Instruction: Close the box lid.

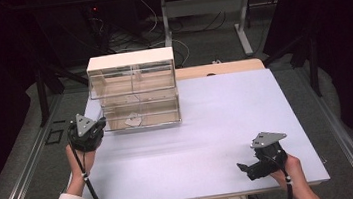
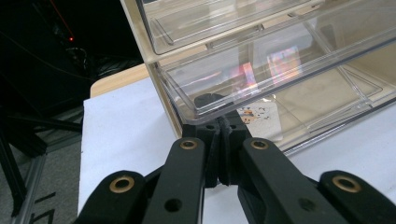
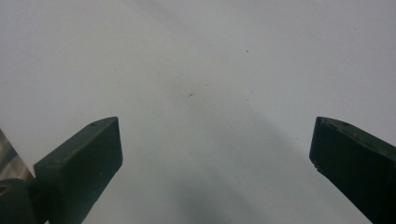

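Up close, left gripper (image 2: 223, 133) pinched together at clear drawer (image 2: 280, 79), right gripper (image 3: 215, 144) agape over table (image 3: 210, 70)

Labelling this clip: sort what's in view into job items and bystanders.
In the job:
- clear drawer cabinet
- lower drawer
- left claw, shut at that drawer's front edge
- right claw, open

Just about:
- white table
- cables on the floor

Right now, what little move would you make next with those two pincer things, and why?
Probably bring the right gripper across toward the drawer cabinet. Its jaws stand wide open over bare table, holding nothing, while the left gripper is shut with its tips at the front lip of the lower clear drawer, seemingly steadying or about to pull it.
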Motion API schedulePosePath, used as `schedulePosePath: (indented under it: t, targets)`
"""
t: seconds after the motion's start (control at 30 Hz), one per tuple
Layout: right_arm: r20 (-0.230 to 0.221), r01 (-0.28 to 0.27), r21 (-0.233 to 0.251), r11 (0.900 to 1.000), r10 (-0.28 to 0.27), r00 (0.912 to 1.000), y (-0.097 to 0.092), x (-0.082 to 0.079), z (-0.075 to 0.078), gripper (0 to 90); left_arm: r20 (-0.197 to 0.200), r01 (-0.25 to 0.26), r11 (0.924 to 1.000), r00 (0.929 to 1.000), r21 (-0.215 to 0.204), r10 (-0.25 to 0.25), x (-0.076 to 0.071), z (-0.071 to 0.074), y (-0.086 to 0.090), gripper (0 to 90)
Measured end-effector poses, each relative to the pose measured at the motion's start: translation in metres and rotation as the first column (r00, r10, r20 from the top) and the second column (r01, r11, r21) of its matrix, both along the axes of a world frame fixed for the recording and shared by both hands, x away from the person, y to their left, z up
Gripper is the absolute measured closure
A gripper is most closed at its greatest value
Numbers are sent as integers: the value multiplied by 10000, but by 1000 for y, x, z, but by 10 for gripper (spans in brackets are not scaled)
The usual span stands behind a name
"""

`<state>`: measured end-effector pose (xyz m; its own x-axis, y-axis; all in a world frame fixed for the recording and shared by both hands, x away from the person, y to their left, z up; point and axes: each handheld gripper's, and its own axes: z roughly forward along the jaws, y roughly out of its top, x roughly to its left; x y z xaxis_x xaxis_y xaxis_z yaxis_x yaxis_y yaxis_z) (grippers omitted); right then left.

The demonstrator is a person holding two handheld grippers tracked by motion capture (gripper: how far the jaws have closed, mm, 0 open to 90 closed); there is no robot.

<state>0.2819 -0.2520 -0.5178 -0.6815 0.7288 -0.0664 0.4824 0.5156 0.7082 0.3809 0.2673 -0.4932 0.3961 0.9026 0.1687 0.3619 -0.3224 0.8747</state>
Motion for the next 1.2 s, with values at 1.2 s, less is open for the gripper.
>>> schedulePosePath:
  t: [1.2]
  targets:
    - [-9,67,-125,9999,-67,10000,-9,-2,-5,21,-1149,-255,9992,9930,302,288,-19,-13,10,887]
